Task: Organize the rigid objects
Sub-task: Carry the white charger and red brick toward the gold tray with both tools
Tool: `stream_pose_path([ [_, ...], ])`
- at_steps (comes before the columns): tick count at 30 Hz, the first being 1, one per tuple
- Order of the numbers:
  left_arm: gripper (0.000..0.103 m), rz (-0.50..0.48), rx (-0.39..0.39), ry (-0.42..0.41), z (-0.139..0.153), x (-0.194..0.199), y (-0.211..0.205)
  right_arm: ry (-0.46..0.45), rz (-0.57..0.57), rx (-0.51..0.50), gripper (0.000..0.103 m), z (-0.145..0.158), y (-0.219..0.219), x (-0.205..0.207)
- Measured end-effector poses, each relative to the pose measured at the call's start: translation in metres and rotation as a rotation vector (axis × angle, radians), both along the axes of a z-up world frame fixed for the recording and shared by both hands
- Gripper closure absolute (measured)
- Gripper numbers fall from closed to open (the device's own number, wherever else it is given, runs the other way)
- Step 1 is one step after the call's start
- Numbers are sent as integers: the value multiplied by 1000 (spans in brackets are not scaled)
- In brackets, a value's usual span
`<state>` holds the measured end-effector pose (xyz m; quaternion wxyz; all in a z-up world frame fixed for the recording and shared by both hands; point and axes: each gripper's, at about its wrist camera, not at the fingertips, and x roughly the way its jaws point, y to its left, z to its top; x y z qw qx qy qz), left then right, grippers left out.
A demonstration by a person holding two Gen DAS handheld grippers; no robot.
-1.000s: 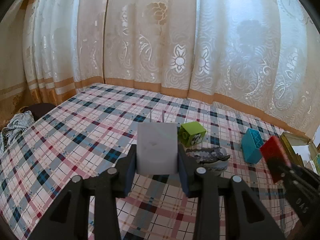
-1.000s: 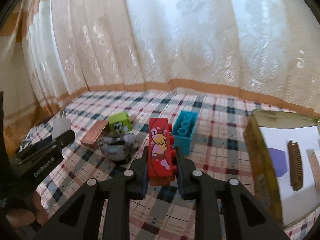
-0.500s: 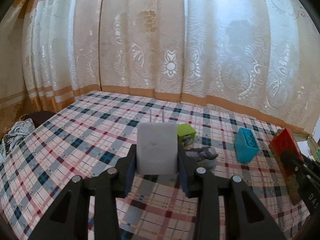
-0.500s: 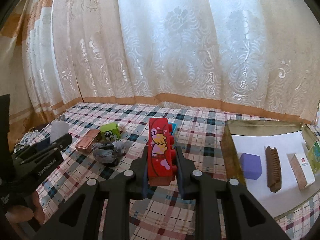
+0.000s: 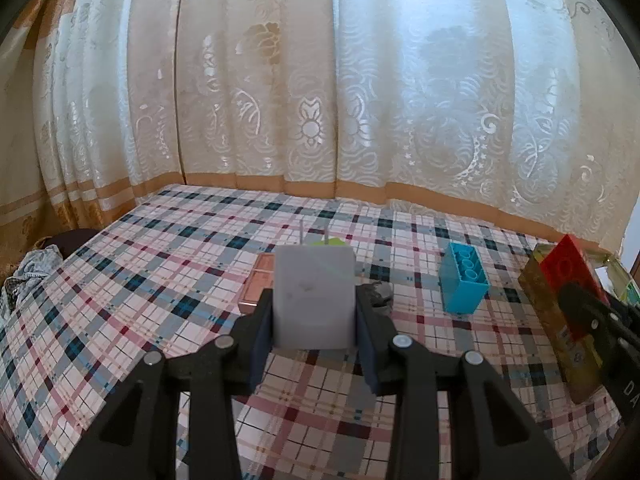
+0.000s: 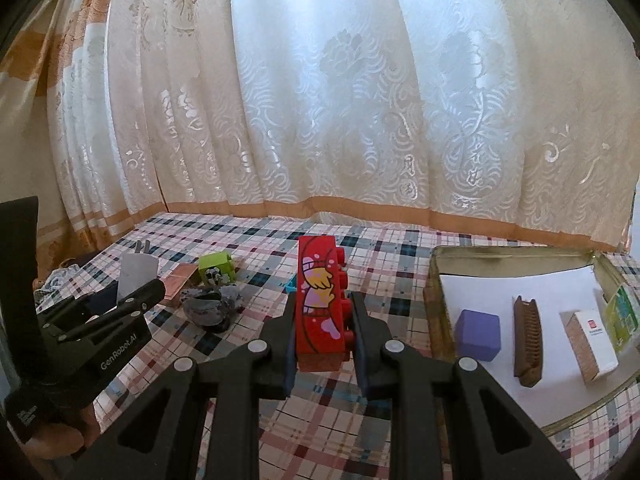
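Observation:
My left gripper is shut on a white plug adapter with two prongs pointing up, held above the plaid table. My right gripper is shut on a red toy brick with a cartoon print, held upright above the table, left of the gold tin tray. The red brick also shows at the right edge of the left wrist view, and the adapter at the left of the right wrist view.
The tray holds a purple cube, a brown comb, a small white box and a green pack. On the table lie a blue brick, a green brick, a copper case and a dark crumpled object. A curtain hangs behind.
Both grippers have risen and moved right with their loads; the tray has come fully into the right wrist view. The copper case now shows behind the adapter.

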<state>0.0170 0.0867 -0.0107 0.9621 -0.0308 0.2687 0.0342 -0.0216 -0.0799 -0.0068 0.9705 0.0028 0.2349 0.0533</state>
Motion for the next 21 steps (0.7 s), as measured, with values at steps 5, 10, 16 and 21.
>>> stream_pose_path([
  [5,66,-6,-11,-5,2,-3,-7,-9,-11,5,78,2,-7,-3],
  [10,66,-21,-10,-10,4,-5,-18,-13,-14,9,78,4,-13,-6],
  [16,66,-40,-3,-15,7,-7,-32,-21,-23,13,78,7,-23,-10],
  [21,66,-51,-5,-19,10,-6,-43,-32,-34,14,78,10,-32,-14],
])
